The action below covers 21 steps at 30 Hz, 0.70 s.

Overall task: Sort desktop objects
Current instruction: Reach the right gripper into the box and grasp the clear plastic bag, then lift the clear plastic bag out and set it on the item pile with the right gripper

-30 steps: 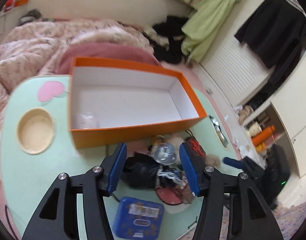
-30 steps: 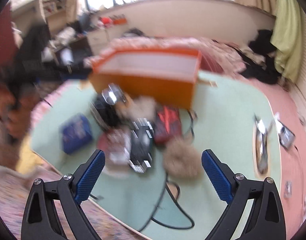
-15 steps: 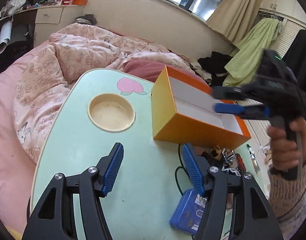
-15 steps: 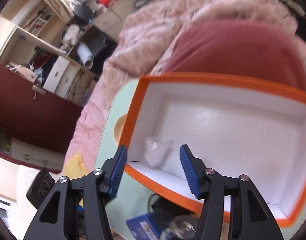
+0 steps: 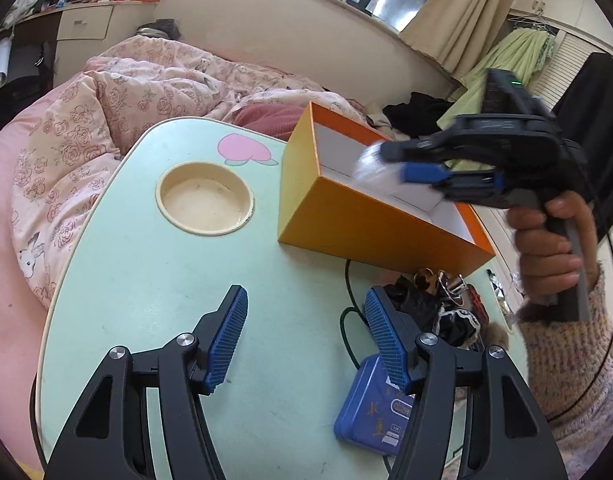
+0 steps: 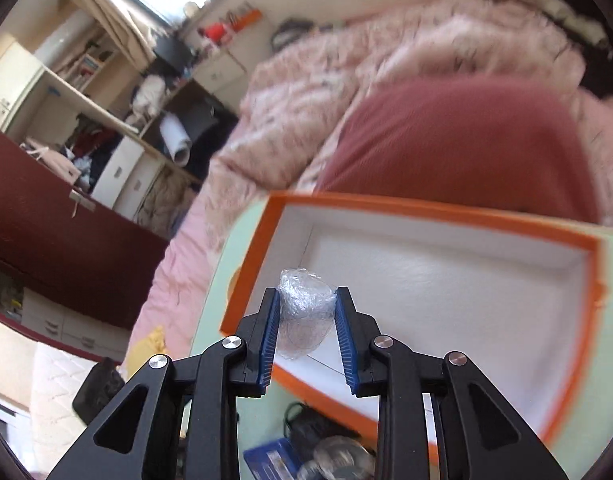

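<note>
An orange box (image 5: 346, 216) with a white inside stands on the pale green table (image 5: 146, 280). My right gripper (image 6: 308, 296) is shut on a crumpled wad of clear plastic (image 6: 304, 312) and holds it above the box's left end (image 6: 426, 208). In the left wrist view the same right gripper (image 5: 402, 168) hovers over the box with the blurred plastic wad (image 5: 372, 164) at its tips, a hand (image 5: 546, 248) on its handle. My left gripper (image 5: 305, 296) is open over bare tabletop in front of the box, with nothing between its fingers.
A pile of small dark items (image 5: 438, 304) lies right of my left gripper, with a blue tin (image 5: 370, 408) and a green cable (image 5: 346, 320) beside it. A round recess (image 5: 204, 198) is set in the table's left side. A pink-quilted bed (image 5: 126, 92) lies behind.
My right gripper closed on the plastic wad inside the box and lifted it clear of the floor. My left gripper swung from the pile towards the table's left, then held still.
</note>
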Each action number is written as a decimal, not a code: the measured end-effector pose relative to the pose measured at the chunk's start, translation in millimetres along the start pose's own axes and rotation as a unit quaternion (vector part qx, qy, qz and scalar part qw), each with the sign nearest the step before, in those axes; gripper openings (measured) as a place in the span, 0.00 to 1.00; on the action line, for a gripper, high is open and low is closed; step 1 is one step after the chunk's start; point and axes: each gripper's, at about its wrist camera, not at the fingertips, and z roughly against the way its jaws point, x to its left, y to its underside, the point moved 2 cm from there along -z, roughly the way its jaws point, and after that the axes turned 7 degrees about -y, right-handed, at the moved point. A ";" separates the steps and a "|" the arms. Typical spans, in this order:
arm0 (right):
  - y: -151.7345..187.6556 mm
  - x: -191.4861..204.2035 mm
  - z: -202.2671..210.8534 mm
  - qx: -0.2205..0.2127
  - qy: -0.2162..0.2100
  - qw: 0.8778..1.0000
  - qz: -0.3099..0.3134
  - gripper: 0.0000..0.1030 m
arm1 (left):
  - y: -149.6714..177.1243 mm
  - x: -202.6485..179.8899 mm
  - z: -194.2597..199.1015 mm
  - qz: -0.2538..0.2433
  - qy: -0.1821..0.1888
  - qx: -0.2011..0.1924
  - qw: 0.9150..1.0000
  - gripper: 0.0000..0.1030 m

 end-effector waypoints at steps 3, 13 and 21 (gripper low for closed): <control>23.7 4.5 54.7 -0.037 0.045 0.998 0.027 0.26 | 2.9 -3.8 5.8 -0.009 0.008 -0.008 1.000 0.60; 151.1 -22.3 75.3 -0.010 0.094 0.995 -0.012 0.26 | 32.5 -50.3 34.5 -0.100 0.035 -0.030 0.994 0.60; 176.8 -4.2 45.4 -0.054 0.105 0.993 0.031 0.27 | 67.3 -77.6 42.1 -0.136 -0.003 -0.032 0.990 0.61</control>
